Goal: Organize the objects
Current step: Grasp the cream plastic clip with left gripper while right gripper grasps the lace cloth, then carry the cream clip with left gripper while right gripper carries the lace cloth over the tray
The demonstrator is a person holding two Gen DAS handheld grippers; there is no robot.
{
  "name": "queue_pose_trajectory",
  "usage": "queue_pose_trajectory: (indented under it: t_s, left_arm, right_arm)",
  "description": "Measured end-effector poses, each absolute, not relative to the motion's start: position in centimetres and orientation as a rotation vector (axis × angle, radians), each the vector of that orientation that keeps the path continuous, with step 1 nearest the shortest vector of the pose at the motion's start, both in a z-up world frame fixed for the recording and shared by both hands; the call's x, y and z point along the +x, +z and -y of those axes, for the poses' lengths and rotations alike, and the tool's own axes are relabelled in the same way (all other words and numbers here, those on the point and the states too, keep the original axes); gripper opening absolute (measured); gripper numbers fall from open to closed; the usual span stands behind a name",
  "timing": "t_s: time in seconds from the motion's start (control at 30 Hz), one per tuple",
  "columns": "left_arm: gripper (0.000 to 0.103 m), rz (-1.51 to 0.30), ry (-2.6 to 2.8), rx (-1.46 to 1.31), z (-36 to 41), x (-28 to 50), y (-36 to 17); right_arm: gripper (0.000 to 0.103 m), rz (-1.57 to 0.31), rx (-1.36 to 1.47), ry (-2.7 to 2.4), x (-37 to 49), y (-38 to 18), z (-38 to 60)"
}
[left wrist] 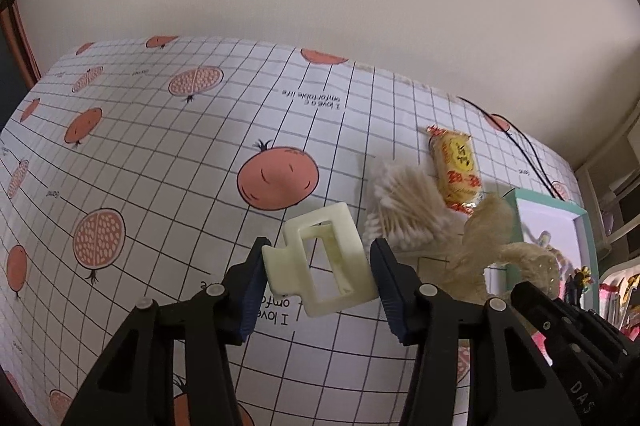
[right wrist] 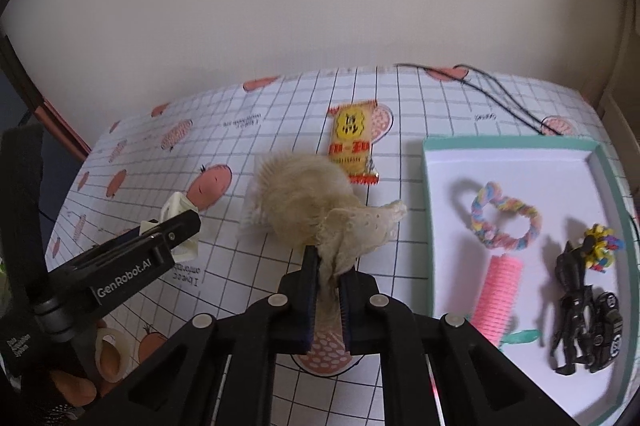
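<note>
In tray (right wrist: 516, 154): toys already sorted, I judged.
L hand-held gripper (left wrist: 318, 266): gripped cream hair claw (left wrist: 320, 262).
R hand-held gripper (right wrist: 327, 290): clamped beige lace scrunchie (right wrist: 360, 226), above counter (right wrist: 224, 254).
Left: swabs (left wrist: 404, 210), snack pkt (right wrist: 352, 146).

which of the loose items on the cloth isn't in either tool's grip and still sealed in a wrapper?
The yellow snack packet, lying flat behind the cotton swab bundle. The cream hair claw is in the left tool; the beige lace scrunchie is in the right tool.

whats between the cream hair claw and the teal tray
In the left wrist view, the cotton swab bundle and beige lace scrunchie lie between the cream hair claw and the teal tray.
</note>
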State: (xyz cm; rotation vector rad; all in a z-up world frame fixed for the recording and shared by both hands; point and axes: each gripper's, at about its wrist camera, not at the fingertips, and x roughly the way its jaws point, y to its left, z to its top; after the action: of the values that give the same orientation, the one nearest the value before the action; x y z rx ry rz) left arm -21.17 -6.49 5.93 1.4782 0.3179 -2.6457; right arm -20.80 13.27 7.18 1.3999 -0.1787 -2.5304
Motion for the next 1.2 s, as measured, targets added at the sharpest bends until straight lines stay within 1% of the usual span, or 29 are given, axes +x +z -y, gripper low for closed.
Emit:
queue_pose_trajectory:
  t_s: [0.6, 1.2]
  left_arm:
    - [0.053, -0.275, -2.741, 1.376, 3.2, -20.3, 10.9]
    - [0.053, -0.196, -2.864, 1.424, -5.5, -20.8, 11.3]
  right_arm:
    - [0.01, 0.222, 1.28, -2.635, -19.2, 12.0, -17.2]
    - [0.01, 0.325, 1.29, -2.778, -18.6, 12.8, -26.3]
